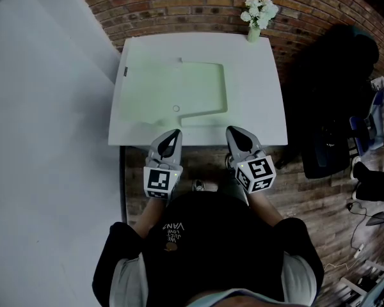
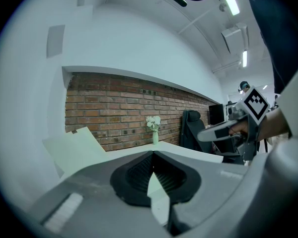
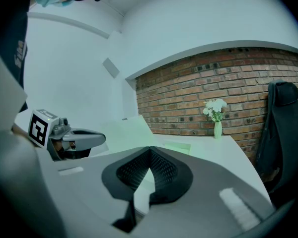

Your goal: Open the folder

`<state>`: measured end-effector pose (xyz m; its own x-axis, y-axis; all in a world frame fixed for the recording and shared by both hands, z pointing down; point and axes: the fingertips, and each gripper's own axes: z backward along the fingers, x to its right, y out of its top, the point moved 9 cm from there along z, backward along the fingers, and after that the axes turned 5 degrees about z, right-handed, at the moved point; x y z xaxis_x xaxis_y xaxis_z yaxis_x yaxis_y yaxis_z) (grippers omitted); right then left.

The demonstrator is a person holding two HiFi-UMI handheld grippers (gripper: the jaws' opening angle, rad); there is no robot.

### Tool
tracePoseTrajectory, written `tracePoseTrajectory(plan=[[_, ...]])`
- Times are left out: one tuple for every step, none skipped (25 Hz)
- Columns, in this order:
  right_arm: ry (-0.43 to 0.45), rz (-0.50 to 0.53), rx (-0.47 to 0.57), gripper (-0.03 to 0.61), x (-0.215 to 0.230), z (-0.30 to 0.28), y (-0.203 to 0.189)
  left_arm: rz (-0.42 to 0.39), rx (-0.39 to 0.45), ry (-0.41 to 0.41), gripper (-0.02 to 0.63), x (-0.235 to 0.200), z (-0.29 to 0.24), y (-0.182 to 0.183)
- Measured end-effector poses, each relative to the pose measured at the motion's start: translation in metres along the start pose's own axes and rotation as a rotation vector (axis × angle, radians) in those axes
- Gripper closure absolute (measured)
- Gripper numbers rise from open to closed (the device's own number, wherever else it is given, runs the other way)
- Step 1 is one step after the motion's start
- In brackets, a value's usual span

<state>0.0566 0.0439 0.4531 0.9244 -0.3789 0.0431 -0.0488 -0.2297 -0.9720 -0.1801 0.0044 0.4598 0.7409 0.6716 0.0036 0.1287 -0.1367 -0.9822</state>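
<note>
A pale green folder (image 1: 201, 88) lies on the white table (image 1: 262, 94). Its cover (image 2: 74, 145) stands raised and tilted on the left side, and the flat part (image 3: 176, 146) lies beyond my jaws. Both grippers hover side by side at the table's near edge, apart from the folder. The left gripper (image 1: 175, 133) is shut with its tips together and nothing between them (image 2: 153, 152). In the same way the right gripper (image 1: 233, 132) is shut and holds nothing (image 3: 150, 148). Each gripper shows in the other's view: the right gripper (image 2: 213, 133) and the left gripper (image 3: 92, 138).
A vase of white flowers (image 1: 257, 15) stands at the table's far right corner against the brick wall (image 1: 179, 5). A black office chair (image 1: 333, 75) is to the right of the table. A white wall (image 1: 45, 107) runs along the left.
</note>
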Motion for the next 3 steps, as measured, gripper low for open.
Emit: tracePoseTrajectory(plan=[[0.000, 0.001, 0.000, 0.581, 0.0003, 0.0000, 0.0000, 0.000, 0.000, 0.000, 0.614, 0.0001, -0.0001, -0.0001], [0.000, 0.002, 0.000, 0.581, 0.0007, 0.0000, 0.0000, -0.001, 0.000, 0.000, 0.614, 0.0001, -0.0002, -0.0001], [-0.001, 0.002, 0.000, 0.581, 0.0011, 0.0000, 0.0001, -0.002, 0.000, 0.000, 0.614, 0.0001, -0.0004, -0.0002]])
